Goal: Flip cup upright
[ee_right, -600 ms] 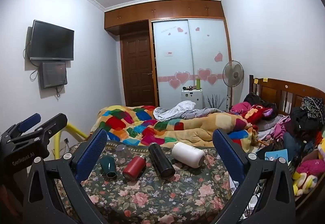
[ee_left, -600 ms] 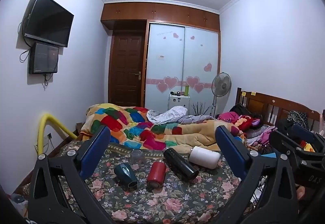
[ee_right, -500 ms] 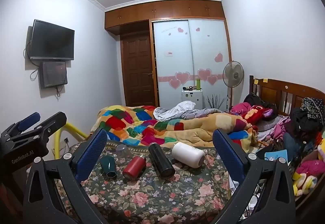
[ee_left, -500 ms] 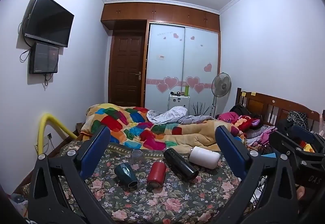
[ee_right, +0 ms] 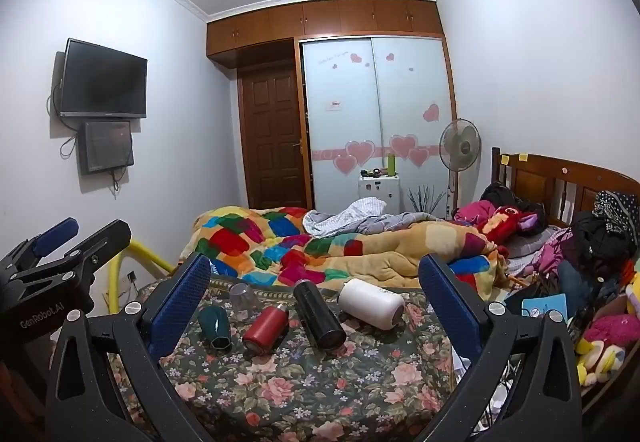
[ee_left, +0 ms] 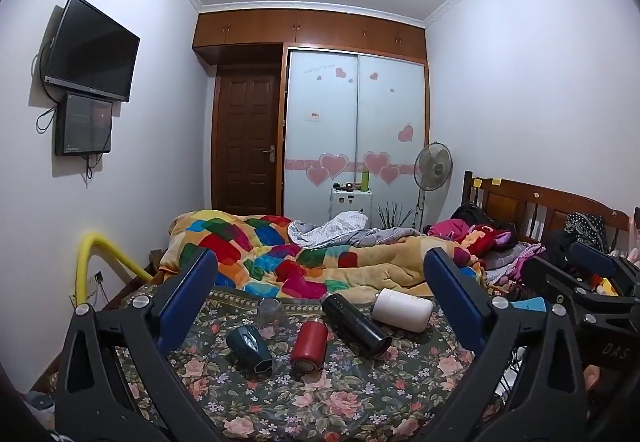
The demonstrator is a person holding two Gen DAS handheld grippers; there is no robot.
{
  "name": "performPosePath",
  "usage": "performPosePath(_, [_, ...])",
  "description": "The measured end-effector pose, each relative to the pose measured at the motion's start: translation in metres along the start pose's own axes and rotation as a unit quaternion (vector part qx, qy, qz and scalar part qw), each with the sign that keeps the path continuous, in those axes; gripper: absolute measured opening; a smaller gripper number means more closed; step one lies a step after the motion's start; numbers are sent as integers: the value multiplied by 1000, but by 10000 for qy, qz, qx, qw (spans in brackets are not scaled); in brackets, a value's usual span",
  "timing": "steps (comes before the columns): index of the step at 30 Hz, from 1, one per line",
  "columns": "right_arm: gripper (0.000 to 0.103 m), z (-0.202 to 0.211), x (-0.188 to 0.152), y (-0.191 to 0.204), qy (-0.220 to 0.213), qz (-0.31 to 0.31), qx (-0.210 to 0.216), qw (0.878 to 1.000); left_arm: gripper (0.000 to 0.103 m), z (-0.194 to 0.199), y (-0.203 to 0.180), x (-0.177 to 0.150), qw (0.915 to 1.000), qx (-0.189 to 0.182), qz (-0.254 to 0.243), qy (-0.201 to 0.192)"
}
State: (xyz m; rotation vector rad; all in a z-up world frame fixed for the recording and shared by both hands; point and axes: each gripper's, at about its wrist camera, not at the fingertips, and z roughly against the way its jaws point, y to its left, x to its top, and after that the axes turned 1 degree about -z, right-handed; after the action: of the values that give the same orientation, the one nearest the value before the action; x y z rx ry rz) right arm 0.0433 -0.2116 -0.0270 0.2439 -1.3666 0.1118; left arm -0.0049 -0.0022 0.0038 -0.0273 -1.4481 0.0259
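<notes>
White cup [ee_right: 371, 303] lies sideways near the surface's far edge; both tongs released, so grip its body squarely

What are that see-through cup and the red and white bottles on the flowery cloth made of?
Clear cup: glass or clear plastic; the cloth shows through it. Red bottle: probably painted metal, with a soft sheen. White bottle: matte, plastic or coated metal, hard to tell. All sit on a floral cloth.
</notes>
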Motion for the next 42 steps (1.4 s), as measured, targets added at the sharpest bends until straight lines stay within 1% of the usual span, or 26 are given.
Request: performPosePath(42, [103, -1, 0, 2, -8, 71, 1, 10000, 103, -3, 1, -5, 10000, 6, 14, 14])
